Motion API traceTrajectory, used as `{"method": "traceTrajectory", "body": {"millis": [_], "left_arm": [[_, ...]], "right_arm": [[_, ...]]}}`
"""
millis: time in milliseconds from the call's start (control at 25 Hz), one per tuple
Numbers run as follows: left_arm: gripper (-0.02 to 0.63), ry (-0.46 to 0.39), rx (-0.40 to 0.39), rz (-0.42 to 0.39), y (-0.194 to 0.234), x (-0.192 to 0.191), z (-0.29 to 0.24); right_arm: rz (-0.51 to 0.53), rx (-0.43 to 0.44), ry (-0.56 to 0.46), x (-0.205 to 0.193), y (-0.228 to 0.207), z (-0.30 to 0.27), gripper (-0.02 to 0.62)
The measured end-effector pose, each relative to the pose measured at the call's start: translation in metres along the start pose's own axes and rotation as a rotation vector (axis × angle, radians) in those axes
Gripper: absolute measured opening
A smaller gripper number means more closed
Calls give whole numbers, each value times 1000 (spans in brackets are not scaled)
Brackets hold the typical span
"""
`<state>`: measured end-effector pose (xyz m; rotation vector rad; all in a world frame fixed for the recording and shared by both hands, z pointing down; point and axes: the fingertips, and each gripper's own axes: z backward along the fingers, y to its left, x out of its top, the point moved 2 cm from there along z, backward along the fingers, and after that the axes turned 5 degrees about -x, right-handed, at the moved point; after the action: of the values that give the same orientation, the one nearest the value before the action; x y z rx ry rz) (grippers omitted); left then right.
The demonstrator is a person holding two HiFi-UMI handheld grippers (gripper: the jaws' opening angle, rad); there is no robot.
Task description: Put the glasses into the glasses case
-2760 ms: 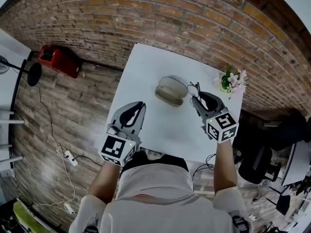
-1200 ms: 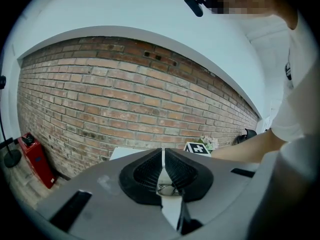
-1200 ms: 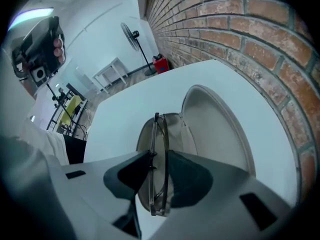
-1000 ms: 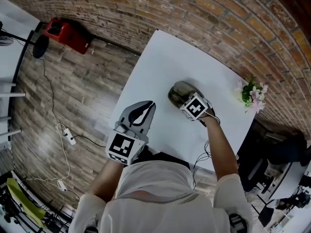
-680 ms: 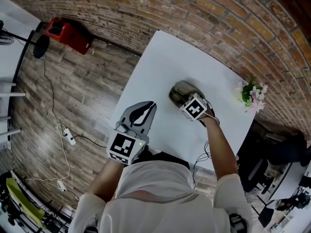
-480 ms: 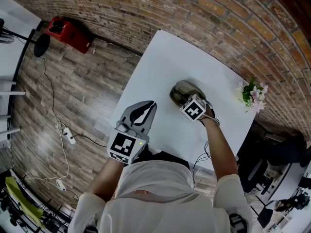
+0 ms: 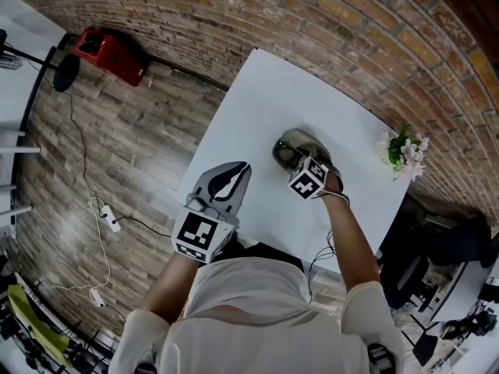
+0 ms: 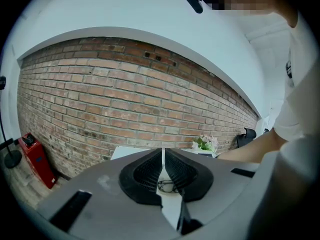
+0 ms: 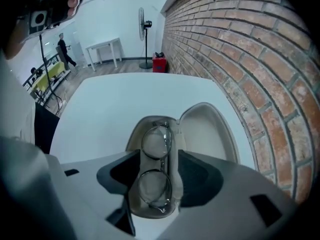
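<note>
2 grippers work over the white table (image 7: 257,92), and only 1 of them has changed. The right gripper (image 9: 157,156) was carrying the glasses near the table's right edge a few seconds back. It now points steeply down over the glasses case (image 7: 290,148), which sits near the table's middle. Its jaws have just been opening and now stand wide apart, 1 on each side of the case's tray, with the pads clear of the frame.

The left gripper (image 7: 226,179) hovers over the table's near left edge, jaws closed with only a thin slit between them and nothing in it.

The case lies open, its lid (image 9: 207,129) folded back toward the brick-wall side. The glasses (image 9: 156,140) lie inside the tray, lenses up, 1 lens beyond the other along its length.

I judge the placing done: the glasses are released and resting in the case. What seems left is lifting the right gripper away without catching the frame, and perhaps closing the lid.

No brand, label or writing can be read anywhere. Each gripper's cube (image 7: 309,177) carries only black-and-white square markers.
</note>
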<state>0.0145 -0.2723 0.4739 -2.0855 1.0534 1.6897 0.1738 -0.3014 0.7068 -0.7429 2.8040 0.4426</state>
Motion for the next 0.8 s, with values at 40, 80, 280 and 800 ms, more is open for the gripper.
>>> {"method": "traceTrajectory", "body": {"millis": [40,80,280,800], "left_arm": [[28,-1,0,0,0,0,0],[28,-2,1,0,0,-1,0],[28,-1,-8,-7,-2,0,-2],[28,-17,-28,-12,-7,8,-1]], "right_arm": [[-3,-2,-2,0,-1,0,290],[-6,-4,-3,0,-1,1,293],[-4,-21,-14,3,-2,5,319],[-102,-87,-151,23,-16,57,302]]}}
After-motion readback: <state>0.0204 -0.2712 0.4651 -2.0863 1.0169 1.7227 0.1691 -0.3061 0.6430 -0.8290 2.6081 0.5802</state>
